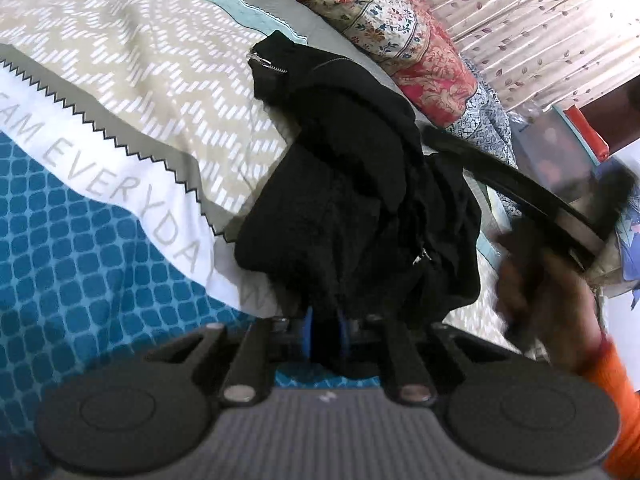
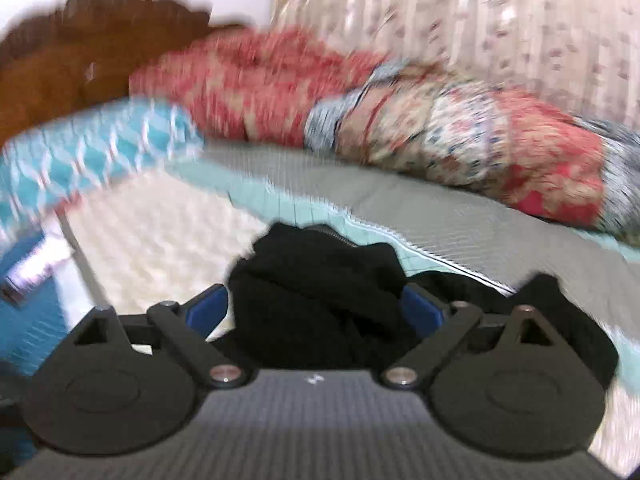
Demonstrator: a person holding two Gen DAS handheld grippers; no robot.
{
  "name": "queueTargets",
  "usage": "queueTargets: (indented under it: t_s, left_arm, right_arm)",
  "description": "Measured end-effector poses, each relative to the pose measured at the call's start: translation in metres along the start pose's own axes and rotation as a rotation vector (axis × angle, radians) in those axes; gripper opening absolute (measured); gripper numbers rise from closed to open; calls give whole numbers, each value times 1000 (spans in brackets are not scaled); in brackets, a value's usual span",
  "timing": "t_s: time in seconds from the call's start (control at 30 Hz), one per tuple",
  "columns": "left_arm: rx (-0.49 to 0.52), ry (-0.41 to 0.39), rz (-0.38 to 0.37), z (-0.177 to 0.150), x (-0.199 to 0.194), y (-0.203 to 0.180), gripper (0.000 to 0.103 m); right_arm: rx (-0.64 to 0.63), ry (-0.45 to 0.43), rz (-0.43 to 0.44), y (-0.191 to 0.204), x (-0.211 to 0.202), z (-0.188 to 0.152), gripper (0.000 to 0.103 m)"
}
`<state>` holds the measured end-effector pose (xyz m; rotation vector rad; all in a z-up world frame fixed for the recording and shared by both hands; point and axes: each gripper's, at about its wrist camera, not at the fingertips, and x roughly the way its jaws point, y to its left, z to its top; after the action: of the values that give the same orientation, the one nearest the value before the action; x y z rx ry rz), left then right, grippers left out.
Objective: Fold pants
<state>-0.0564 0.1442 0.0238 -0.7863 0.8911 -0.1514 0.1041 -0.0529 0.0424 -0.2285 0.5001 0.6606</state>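
On the bed (image 1: 120,72), right about in the middle of the patterned bedspread, sits a bunched-up pile of black pants (image 1: 352,184). They're nowhere near folded, just a crumpled heap with a silver zipper (image 1: 268,63) poking out at the far end and another small zipper pull lower down on the near side.

Left gripper (image 1: 325,326) has its blue fingers (image 1: 307,330) pinched nearly all the way together, and the near edge of the pants runs right down between them, so it's got hold of the fabric. It's angled down toward the bed.

Right gripper (image 2: 316,308) is a different story: its blue fingers (image 2: 208,307) are spread wide, one on each side of the heap, with the black cloth sitting in the gap. The view is pretty blurry, and I can't see the pads actually pressing on anything, so it looks open around the pants rather than gripping.

From the left wrist view you can also see a hand (image 1: 536,280) with an orange sleeve (image 1: 616,392) off to the right, blurred. A rolled floral quilt (image 2: 400,120) lies along the far side of the bed, with a pale leaf-print curtain (image 1: 540,20) behind it and a wooden headboard (image 2: 60,60) at one end.
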Motion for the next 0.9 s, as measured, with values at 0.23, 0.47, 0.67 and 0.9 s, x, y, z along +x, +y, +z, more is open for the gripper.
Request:
queueTargets:
  t_s: [0.23, 0.47, 0.67, 0.9]
  left_arm:
    - [17, 0, 9, 6, 6, -3, 11]
    - [70, -7, -8, 0, 20, -18, 13]
    - [102, -50, 42, 20, 23, -23, 46]
    - [234, -121, 97, 61, 43, -49, 60]
  right_arm:
    - [177, 57, -191, -59, 7, 27, 17]
    - [757, -275, -612, -235, -131, -16, 76]
    - [645, -96, -466, -216, -195, -97, 81]
    - [552, 68, -286, -170, -132, -103, 81]
